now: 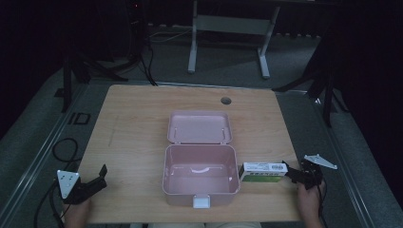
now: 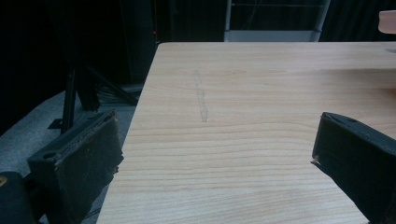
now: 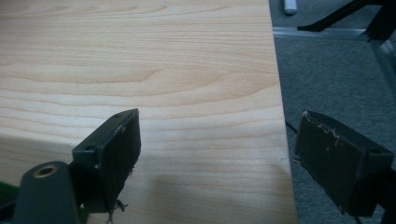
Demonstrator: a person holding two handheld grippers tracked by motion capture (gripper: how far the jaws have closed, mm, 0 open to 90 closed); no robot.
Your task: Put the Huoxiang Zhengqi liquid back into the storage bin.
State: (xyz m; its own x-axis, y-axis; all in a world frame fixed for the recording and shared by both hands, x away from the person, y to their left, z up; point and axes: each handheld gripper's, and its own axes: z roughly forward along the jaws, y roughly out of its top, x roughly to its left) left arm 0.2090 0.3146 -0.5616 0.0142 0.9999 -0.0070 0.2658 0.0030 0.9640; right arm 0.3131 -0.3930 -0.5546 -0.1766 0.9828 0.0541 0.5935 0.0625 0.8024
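An open pink case [image 1: 200, 171] sits at the table's middle front, its lid [image 1: 199, 127] lying flat behind it. A white and green carton [image 1: 263, 172] lies on the table just right of the case. My right gripper [image 1: 289, 173] is at the carton's right end, near the table's right edge. In the right gripper view it [image 3: 218, 119] stands open over the table edge with nothing between its fingers, and a green sliver [image 3: 4, 192] shows at the lower left. My left gripper [image 1: 100, 176] [image 2: 217, 126] rests open at the front left corner, holding nothing.
The wooden table [image 1: 138, 118] has a round cable hole [image 1: 225, 100] at the back. A faint grey scuff [image 2: 201, 95] marks the wood ahead of the left gripper. Grey carpet, dark stands and a desk frame [image 1: 228, 28] surround the table.
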